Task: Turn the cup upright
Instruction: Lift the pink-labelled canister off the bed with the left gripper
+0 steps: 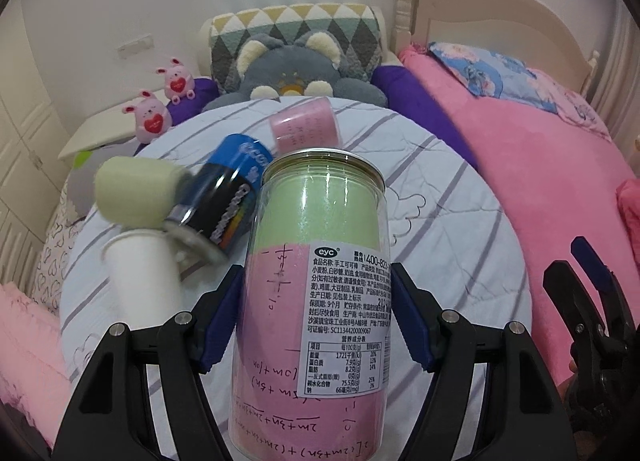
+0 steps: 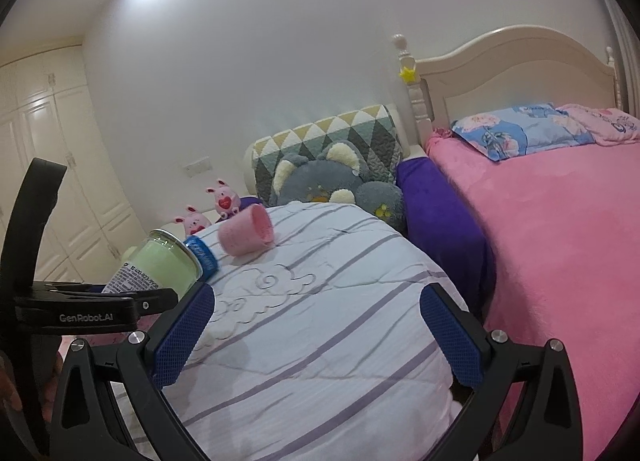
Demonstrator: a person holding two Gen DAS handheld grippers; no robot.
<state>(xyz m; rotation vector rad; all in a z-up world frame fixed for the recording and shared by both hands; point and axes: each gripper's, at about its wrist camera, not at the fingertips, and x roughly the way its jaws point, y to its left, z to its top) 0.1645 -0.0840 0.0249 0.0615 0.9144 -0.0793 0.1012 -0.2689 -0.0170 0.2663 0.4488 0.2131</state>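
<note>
A wide pale quilt with lilac stripes (image 2: 320,333) covered the near bed and carried everything; a pink blanket (image 2: 560,261) covered the bed to the right, a purple strip between them. On the quilt's left side, the left gripper (image 1: 316,321) had its jaws clamped on the lower part of a tall clear plastic jar lined with green and pink paper (image 1: 316,261), which stood roughly upright, open mouth up. Its soft footing looked the main risk: let go carelessly, the jar could tip. Crowded beside it on the left were a blue-and-black can (image 1: 224,197), tilted and blurred, a white paper cup (image 1: 140,273) and a pale green foam roll (image 1: 132,193), so any sideways swing could knock them together or off the quilt's left edge close behind. Farther back lay a pink cylindrical cup (image 2: 246,235) on its side, mouth facing right, not yet upright, and likely to roll if nudged. The right gripper (image 2: 316,341) hovered with jaws wide apart, holding nothing; open quilt stretched between it and the pink cup, offering the freest approach.
</note>
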